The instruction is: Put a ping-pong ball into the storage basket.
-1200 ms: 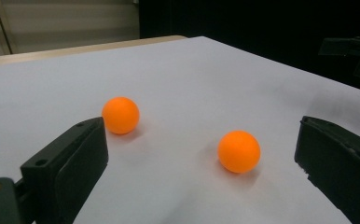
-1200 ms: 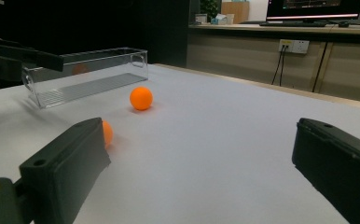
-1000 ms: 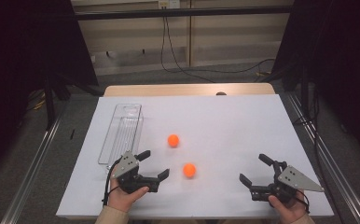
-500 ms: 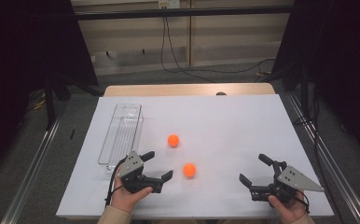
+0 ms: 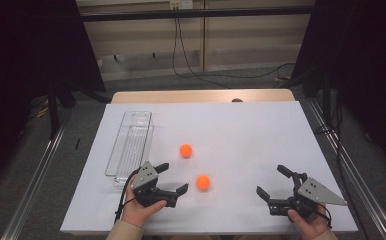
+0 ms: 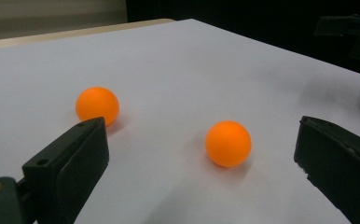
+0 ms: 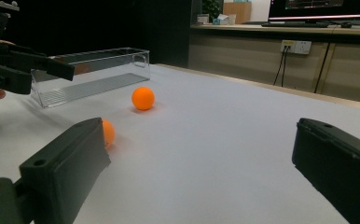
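Two orange balls lie on the white table top point(image 5: 241, 135): the far ball point(image 5: 186, 150) point(image 6: 97, 105) point(image 7: 143, 98) and the near ball point(image 5: 203, 182) point(image 6: 228, 143). My left gripper point(image 5: 175, 177) is open, held low just left of the near ball and apart from it; that ball lies ahead, between the lines of its jaws. My right gripper point(image 5: 270, 180) is open and holds nothing, at the front right, well clear of both balls. In the right gripper view the near ball point(image 7: 108, 133) is partly hidden behind one jaw.
A clear plastic tray point(image 5: 130, 145) point(image 7: 94, 74), long and narrow, lies at the left of the table behind my left gripper. The table's front edge is close under both hands. Metal rails run along either side of the table.
My left gripper has slid a little to the right, closer to the near ball. The right gripper and both balls have stayed put.
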`<state>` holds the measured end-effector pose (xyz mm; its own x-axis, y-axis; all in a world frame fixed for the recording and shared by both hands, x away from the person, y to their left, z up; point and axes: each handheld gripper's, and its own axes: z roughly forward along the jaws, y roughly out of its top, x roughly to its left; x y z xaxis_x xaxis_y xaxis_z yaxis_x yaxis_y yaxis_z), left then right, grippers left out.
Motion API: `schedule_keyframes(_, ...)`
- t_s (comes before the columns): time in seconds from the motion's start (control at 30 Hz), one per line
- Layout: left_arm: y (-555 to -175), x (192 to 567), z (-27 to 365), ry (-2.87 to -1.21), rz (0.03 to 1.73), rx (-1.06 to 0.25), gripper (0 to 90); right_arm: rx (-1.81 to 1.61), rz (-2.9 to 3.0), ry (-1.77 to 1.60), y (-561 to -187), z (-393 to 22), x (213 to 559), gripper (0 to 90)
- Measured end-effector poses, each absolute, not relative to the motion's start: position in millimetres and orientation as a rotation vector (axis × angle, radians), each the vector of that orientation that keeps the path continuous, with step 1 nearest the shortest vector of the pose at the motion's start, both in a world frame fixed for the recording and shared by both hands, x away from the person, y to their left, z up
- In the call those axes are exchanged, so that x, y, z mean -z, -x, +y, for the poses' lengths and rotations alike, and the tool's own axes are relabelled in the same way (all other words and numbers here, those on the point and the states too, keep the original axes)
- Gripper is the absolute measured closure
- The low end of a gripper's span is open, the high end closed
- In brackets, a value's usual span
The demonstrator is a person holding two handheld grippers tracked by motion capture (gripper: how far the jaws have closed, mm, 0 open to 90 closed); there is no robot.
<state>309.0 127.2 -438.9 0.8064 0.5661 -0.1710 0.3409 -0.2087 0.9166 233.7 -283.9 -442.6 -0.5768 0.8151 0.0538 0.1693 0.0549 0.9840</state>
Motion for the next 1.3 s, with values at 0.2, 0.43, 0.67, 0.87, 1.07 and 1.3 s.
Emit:
schedule_keyframes(0.2,-309,440,124,-1.834,0.69,-0.231,3.0,-1.56,1.801,-0.986,-234,-284,443,2.1)
schedule_keyframes(0.43,-310,442,119,-1.855,0.681,-0.221,3.1,-1.561,1.798,-0.985,-233,-284,443,2.1)
schedule_keyframes(0.67,-310,443,116,-1.87,0.674,-0.212,3.1,-1.561,1.8,-0.984,-234,-284,443,2.1)
schedule_keyframes(0.87,-311,444,112,-1.883,0.667,-0.209,3.2,-1.562,1.799,-0.986,-234,-284,443,2.1)
schedule_keyframes(1.07,-311,445,109,-1.891,0.663,-0.205,3.3,-1.564,1.799,-0.987,-234,-284,442,2.2)
schedule_keyframes(1.3,-311,445,107,-1.894,0.661,-0.201,3.4,-1.563,1.799,-0.987,-233,-284,442,2.2)
